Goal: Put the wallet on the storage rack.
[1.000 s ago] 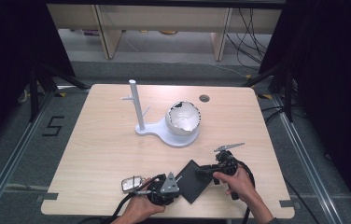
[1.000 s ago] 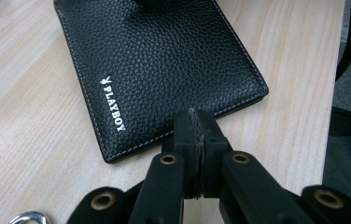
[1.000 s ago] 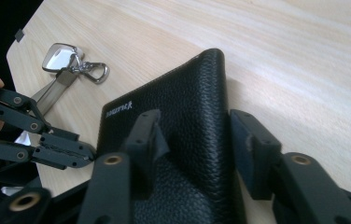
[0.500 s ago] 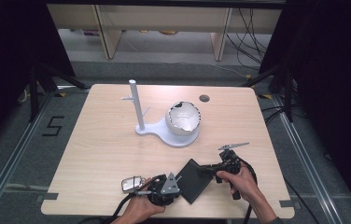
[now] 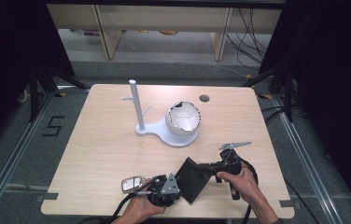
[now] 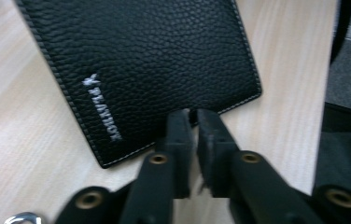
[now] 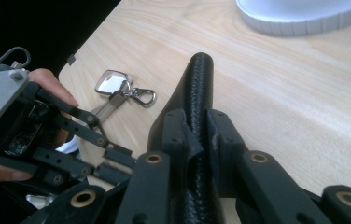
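Both grippers black: left gripper (image 5: 177, 183) wore grey three-cornered plate, right gripper (image 5: 200, 167) too. Jaws carried brass-coloured pivot screws. Black cables trailed. Forearms seemingly bare.

The black leather wallet (image 6: 150, 70) carries the brand word "PLAYBOX" in pale letters beside a small emblem. A black "5" (image 5: 53, 126) is marked on the grey floor (image 5: 5, 140) left of the tabletop.

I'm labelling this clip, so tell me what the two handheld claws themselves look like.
Both are black. The left claw has two blocky jaws on linkage arms with brass-coloured pivot rings, a grey three-cornered plate and a trailing black cable. The right claw matches, with its own grey plate. No sleeves show.
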Demonstrator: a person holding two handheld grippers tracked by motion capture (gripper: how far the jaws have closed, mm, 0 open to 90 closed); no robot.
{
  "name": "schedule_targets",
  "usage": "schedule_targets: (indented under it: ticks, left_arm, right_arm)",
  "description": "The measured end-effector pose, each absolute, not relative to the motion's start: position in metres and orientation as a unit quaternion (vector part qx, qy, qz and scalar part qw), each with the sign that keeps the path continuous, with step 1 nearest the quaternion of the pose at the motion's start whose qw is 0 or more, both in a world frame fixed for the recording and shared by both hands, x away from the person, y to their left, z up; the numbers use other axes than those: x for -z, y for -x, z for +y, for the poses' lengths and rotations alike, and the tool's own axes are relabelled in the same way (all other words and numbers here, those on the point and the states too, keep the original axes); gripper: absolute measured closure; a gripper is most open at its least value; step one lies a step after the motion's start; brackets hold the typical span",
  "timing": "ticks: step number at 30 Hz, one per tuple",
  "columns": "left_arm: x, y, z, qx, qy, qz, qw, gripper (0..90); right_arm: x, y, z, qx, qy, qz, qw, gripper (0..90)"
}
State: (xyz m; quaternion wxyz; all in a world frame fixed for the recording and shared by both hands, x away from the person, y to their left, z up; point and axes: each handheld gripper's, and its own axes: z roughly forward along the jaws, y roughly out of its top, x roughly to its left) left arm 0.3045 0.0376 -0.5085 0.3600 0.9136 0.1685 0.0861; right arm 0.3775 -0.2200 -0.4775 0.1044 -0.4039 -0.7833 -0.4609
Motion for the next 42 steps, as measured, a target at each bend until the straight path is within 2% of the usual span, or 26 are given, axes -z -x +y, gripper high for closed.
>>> schedule_targets:
  ticks: [2,3,8,11,12,13,16,18,20,21,22,29,31,32,35,42]
  left_arm:
    - [0.508,-0.302,0.036,-0.080,-0.911,0.171,0.366,75.2]
    - [0.507,-0.302,0.037,-0.081,-0.912,0.169,0.364,71.8]
    - [0.492,-0.299,0.044,-0.072,-0.904,0.183,0.380,59.6]
    - [0.484,-0.295,0.052,-0.071,-0.896,0.194,0.394,51.8]
    - [0.482,-0.295,0.055,-0.072,-0.895,0.198,0.394,51.8]
    - [0.477,-0.294,0.061,-0.075,-0.895,0.201,0.391,47.7]
    - [0.473,-0.292,0.069,-0.076,-0.886,0.217,0.402,42.2]
    - [0.469,-0.291,0.081,-0.084,-0.886,0.231,0.392,39.0]
    - [0.467,-0.291,0.088,-0.096,-0.885,0.237,0.390,35.7]
    - [0.468,-0.290,0.092,-0.095,-0.883,0.239,0.393,34.6]
    - [0.468,-0.289,0.097,-0.094,-0.882,0.243,0.392,34.2]
    - [0.471,-0.285,0.123,-0.106,-0.874,0.269,0.391,30.7]
    - [0.469,-0.285,0.130,-0.105,-0.868,0.279,0.397,29.8]
    - [0.468,-0.285,0.134,-0.100,-0.864,0.281,0.406,29.5]
    - [0.467,-0.287,0.143,-0.113,-0.862,0.288,0.403,29.3]
    - [0.471,-0.285,0.157,-0.116,-0.856,0.306,0.400,28.1]
  right_arm:
    - [0.473,-0.374,-0.217,0.457,0.408,-0.782,0.112,79.5]
    - [0.473,-0.375,-0.218,0.463,0.393,-0.788,0.098,79.6]
    - [0.465,-0.373,-0.216,0.468,0.382,-0.792,0.085,80.1]
    - [0.460,-0.371,-0.216,0.475,0.384,-0.786,0.091,80.2]
    - [0.455,-0.371,-0.218,0.476,0.380,-0.789,0.080,80.3]
    - [0.452,-0.372,-0.218,0.483,0.374,-0.788,0.076,80.3]
    - [0.446,-0.371,-0.219,0.490,0.375,-0.782,0.083,80.3]
    - [0.438,-0.376,-0.222,0.499,0.362,-0.786,0.056,80.3]
    - [0.431,-0.377,-0.222,0.497,0.370,-0.783,0.057,80.3]
    - [0.428,-0.377,-0.221,0.504,0.375,-0.776,0.061,80.2]
    - [0.426,-0.381,-0.223,0.503,0.364,-0.783,0.040,80.2]
    - [0.414,-0.394,-0.221,0.509,0.374,-0.775,0.035,80.3]
    - [0.411,-0.398,-0.224,0.504,0.369,-0.781,0.015,80.2]
    - [0.410,-0.398,-0.223,0.505,0.377,-0.776,0.028,80.2]
    - [0.407,-0.405,-0.225,0.506,0.373,-0.778,0.008,80.3]
    - [0.396,-0.414,-0.232,0.510,0.388,-0.768,0.005,80.3]
